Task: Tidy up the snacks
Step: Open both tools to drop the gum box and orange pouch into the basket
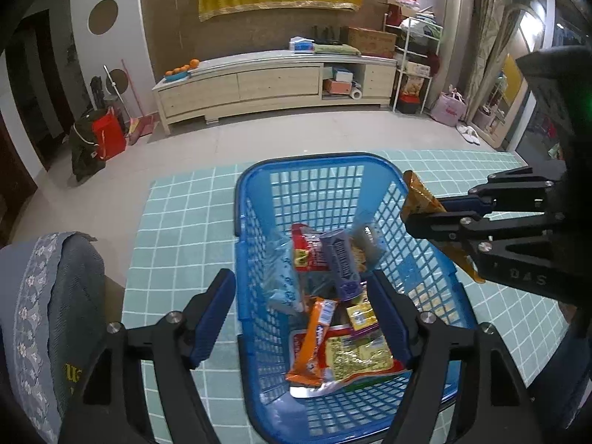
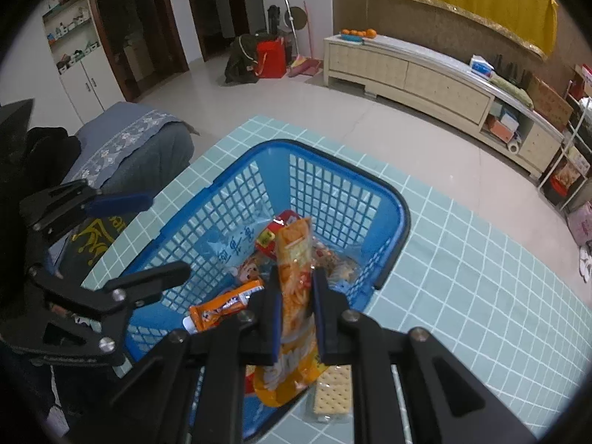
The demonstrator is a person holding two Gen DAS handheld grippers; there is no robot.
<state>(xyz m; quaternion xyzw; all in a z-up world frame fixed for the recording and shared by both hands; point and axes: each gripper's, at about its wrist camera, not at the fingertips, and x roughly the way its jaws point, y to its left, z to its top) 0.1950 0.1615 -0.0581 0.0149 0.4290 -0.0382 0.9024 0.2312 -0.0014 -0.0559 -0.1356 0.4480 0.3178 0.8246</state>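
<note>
Two black hand-held grippers with blue-padded fingers

The left gripper (image 1: 301,318) fills the lower frame of its own view: angular black arms with cut-out slots, round silver screws at the joints, and ribbed dark-blue pads on its fingers (image 1: 212,318). The right gripper (image 2: 296,314) has the same build; seen from the side at right, its black body bears faint embossed lettering.

Blue basket (image 1: 255,174) and cracker pack (image 2: 332,392) on checked mat (image 1: 177,222)

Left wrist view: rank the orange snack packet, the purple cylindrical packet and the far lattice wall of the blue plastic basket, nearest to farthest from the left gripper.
From the left gripper:
1. Orange snack packet, between the fingers' line, basket front.
2. Purple cylindrical packet, mid-basket.
3. Far lattice wall of the blue plastic basket, back.
</note>
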